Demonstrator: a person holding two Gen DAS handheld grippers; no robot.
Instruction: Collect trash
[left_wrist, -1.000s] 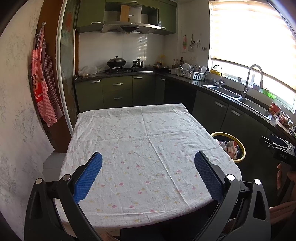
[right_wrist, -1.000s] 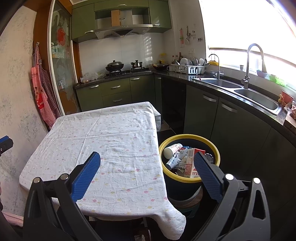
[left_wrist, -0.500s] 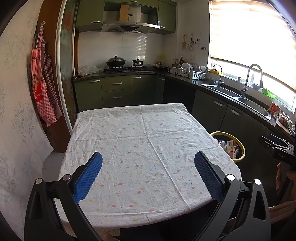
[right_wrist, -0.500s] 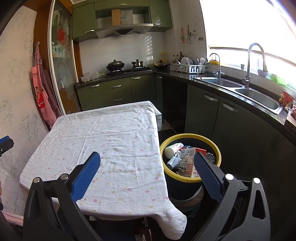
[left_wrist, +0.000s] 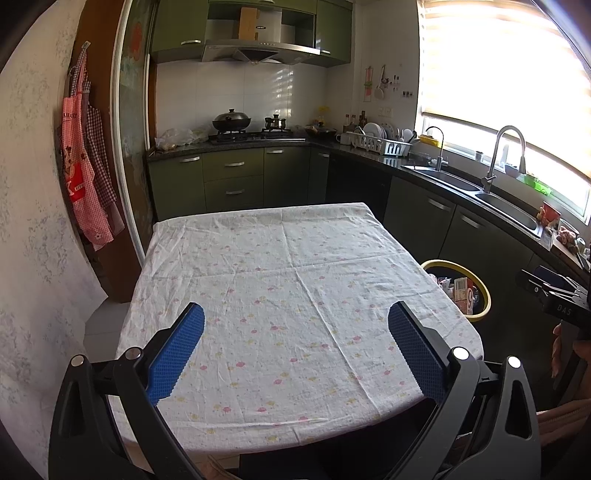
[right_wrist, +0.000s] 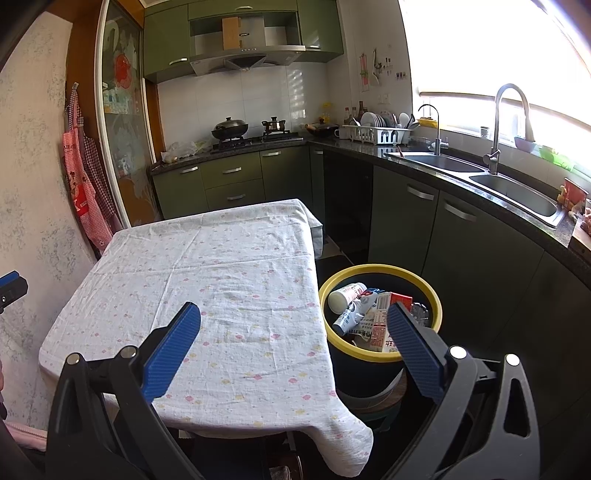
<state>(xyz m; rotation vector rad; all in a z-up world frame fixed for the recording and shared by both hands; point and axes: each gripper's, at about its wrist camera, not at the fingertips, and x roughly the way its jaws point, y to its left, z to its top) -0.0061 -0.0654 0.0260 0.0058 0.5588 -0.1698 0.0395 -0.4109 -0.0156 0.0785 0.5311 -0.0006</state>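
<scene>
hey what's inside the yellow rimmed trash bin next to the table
The trash bin holds a white bottle, a second printed bottle and cartons. The right gripper's finger covers part of the pile, and whatever lies beneath the top layer is hidden.

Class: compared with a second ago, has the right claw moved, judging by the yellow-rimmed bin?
Barely. The right claw has drifted slightly; the bin sits marginally higher and further right in its view.

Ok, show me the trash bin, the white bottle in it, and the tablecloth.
trash bin (right_wrist: 436, 300): right wrist view, yellow rim.
white bottle (right_wrist: 343, 295): right wrist view, its body.
tablecloth (right_wrist: 221, 280): right wrist view, bare middle.
</scene>
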